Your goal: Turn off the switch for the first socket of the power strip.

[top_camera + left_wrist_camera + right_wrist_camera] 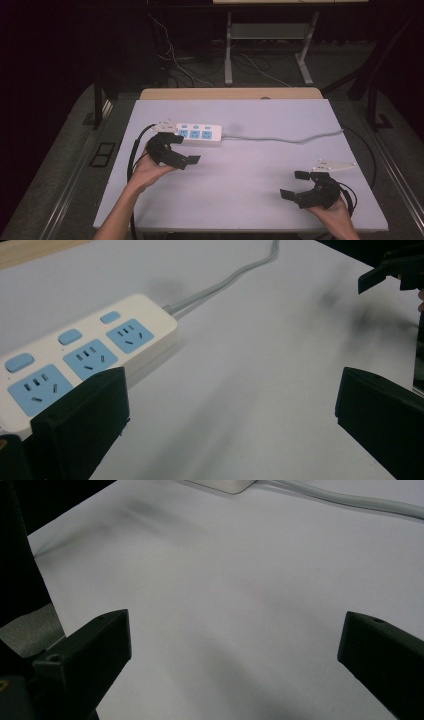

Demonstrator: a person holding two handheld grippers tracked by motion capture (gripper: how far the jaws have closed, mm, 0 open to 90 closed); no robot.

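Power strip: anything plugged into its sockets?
Empty. All three blue sockets on the power strip show bare slots; only its own grey cable leaves one end.

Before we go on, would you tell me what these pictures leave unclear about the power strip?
- Power strip: its near end is hidden behind the left gripper's jaw in the left gripper view.
- Cable: its plug end runs off the table edge in the high view.
- Switch positions: too small to read.

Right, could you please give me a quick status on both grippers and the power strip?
Left gripper open beside power strip. Right gripper open over bare table. Strip untouched, nothing plugged in.
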